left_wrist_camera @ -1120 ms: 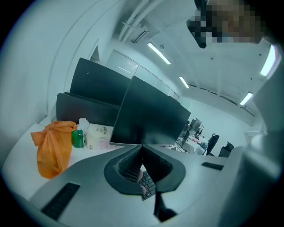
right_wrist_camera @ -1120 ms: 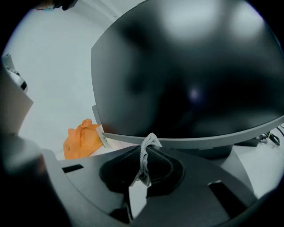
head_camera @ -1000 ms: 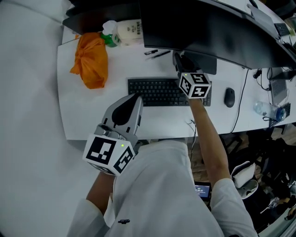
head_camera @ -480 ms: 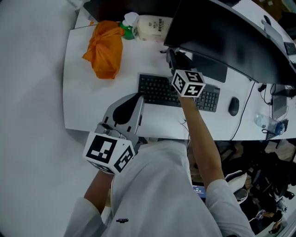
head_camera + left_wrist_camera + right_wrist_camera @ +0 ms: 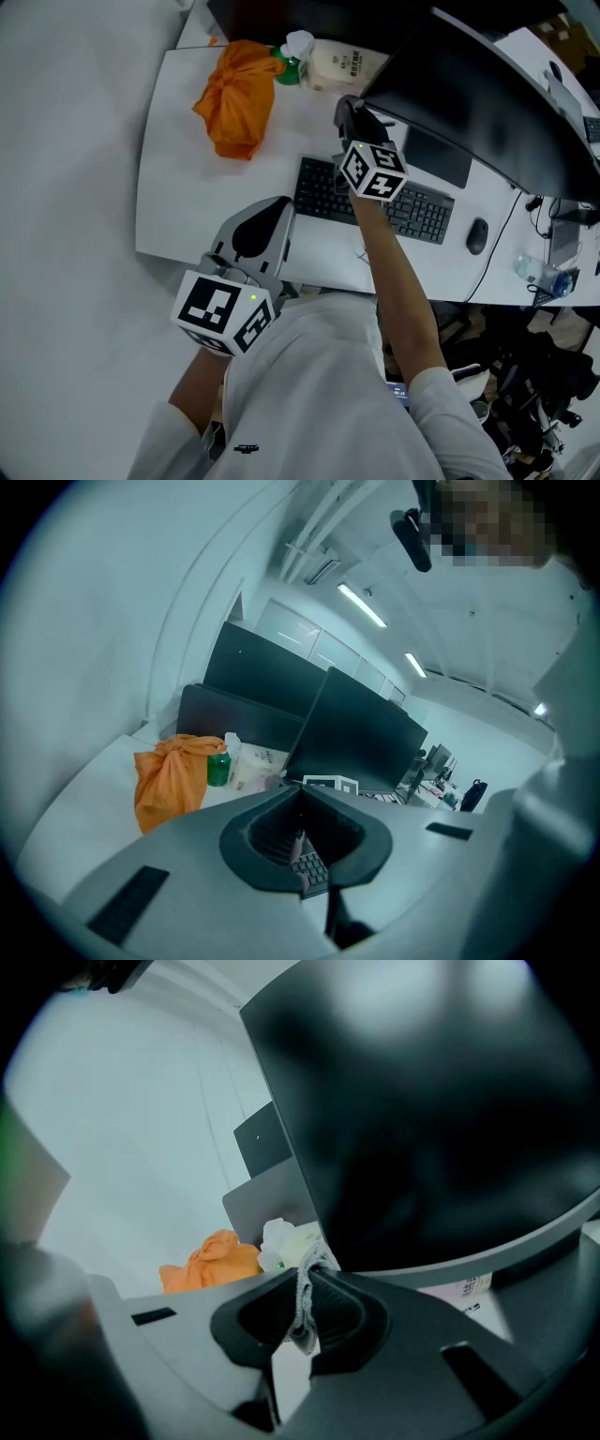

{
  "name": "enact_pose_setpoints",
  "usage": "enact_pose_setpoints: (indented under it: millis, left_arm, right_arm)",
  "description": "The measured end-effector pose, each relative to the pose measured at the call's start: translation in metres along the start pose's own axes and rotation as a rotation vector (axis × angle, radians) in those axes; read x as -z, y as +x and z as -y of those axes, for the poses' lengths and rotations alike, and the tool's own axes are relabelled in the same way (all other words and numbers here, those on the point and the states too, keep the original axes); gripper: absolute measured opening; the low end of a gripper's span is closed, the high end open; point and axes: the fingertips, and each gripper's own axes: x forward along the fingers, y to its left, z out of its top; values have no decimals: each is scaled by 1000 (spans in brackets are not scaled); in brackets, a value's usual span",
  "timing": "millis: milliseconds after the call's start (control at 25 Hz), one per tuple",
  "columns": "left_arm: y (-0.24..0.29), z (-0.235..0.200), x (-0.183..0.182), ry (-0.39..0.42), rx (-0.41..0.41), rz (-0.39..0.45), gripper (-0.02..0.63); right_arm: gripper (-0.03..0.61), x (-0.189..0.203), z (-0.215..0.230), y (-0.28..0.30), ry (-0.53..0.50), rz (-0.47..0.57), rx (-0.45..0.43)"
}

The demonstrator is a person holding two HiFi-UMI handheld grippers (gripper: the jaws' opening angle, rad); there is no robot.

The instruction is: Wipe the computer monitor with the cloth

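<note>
Right gripper view: tool [image 5: 302, 1283] pinches cloth [image 5: 304, 1309] near monitor [image 5: 441, 1129].

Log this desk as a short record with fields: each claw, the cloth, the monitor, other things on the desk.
right claw: shut on grey cloth, up by the monitor's lower edge
left claw: shut, empty, low near the front edge of the desk
monitor: dark screen
other things: keyboard, mouse, orange bundle

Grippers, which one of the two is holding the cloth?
The right gripper, up by the monitor. A pale cloth is pinched between its jaws. The left gripper has its jaws shut with nothing between them.
</note>
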Motion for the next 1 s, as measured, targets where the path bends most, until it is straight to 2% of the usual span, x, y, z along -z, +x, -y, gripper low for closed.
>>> enact_pose_setpoints:
  millis: [480,1000]
  left_arm:
    - [-12,-1,-10,-6,-1,34,18]
    - [-25,-2,-30,8,13,88,18]
  right_arm:
    - [32,-44,-11,-9,26,115,154]
    - [32,-105,-28,-35,57,199,189]
